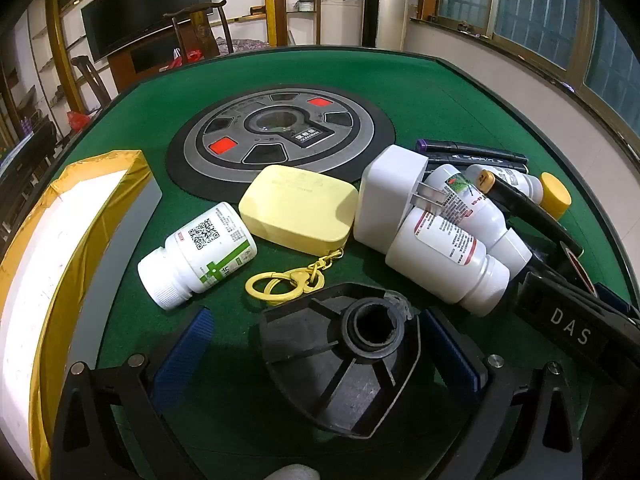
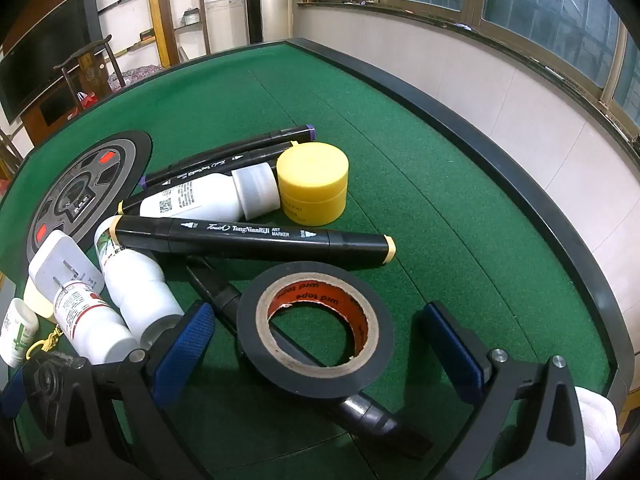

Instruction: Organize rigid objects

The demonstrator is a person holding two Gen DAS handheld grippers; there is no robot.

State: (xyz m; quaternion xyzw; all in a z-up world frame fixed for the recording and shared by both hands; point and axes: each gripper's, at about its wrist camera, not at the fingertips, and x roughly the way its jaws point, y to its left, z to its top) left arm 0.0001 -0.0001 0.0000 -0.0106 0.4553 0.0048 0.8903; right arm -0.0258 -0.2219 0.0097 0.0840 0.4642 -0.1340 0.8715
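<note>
On the green felt table, my left gripper stands open around a black ribbed plastic spool; neither blue pad presses on it. Beyond lie a white bottle with a green label, a yellow case with a key ring, a white charger plug and more white bottles. My right gripper is open around a black tape roll that lies flat, pads clear of it. Behind the roll lie a black art marker, a yellow jar and two more markers.
A white box edged with yellow tape stands at the left. A round grey control panel sits in the table's middle. A black handle runs under the tape roll. The table's raised black rim curves along the right.
</note>
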